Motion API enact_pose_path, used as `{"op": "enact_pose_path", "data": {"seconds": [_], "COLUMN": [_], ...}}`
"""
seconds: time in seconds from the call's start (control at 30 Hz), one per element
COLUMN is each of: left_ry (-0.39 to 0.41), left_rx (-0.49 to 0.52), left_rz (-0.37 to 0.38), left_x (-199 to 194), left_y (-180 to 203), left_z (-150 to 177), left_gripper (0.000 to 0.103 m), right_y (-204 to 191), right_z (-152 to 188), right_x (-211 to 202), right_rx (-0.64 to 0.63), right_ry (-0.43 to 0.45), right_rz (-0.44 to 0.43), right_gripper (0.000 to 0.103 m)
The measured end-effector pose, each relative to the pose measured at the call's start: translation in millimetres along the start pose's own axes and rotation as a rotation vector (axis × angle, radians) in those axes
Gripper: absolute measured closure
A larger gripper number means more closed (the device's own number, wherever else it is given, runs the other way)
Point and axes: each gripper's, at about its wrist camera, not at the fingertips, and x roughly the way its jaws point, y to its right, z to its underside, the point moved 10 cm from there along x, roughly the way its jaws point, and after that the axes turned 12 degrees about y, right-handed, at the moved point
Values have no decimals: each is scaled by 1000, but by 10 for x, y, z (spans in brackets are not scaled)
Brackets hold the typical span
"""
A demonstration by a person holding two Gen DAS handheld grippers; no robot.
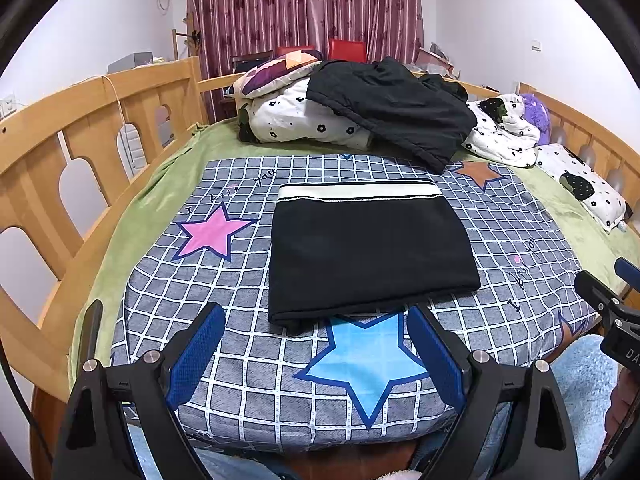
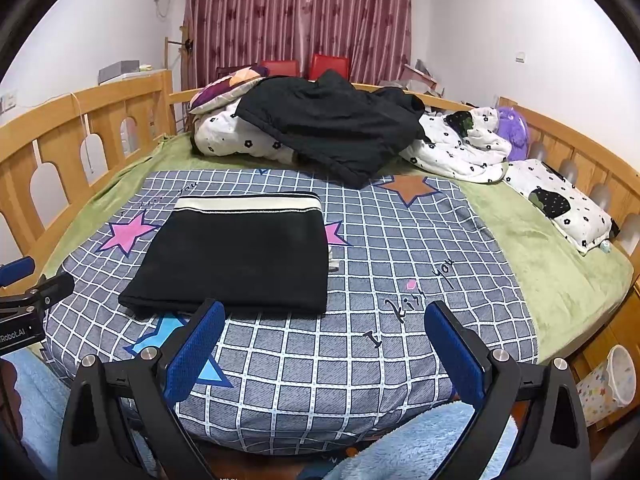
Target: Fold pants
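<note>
Bright even indoor light, soft faint shadows, sharp focus, strong fisheye bending, dark vignette at corners

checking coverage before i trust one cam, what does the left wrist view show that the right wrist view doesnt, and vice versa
Only the left wrist view shows the whole blue star on the cover, just in front of the folded pants. Only the right wrist view shows the star-print bin beside the bed, and the "I kiss you" lettering close up. Both show the folded pants with the pale waistband at the far edge, the dark garment heaped on the bedding, and their own open gripper: left, right.
</note>
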Motion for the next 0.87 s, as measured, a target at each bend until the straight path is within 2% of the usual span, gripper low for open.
{"op": "enact_pose_path", "data": {"seconds": [0.87], "left_ry": [10], "left_rx": [-2], "left_rz": [-14], "left_x": [-33], "left_y": [-4], "left_z": [-52], "left_gripper": [11], "right_y": [13], "right_z": [-8], "right_x": [-9], "right_rx": [3], "right_ry": [5], "right_rz": [9], "right_gripper": [4]}}
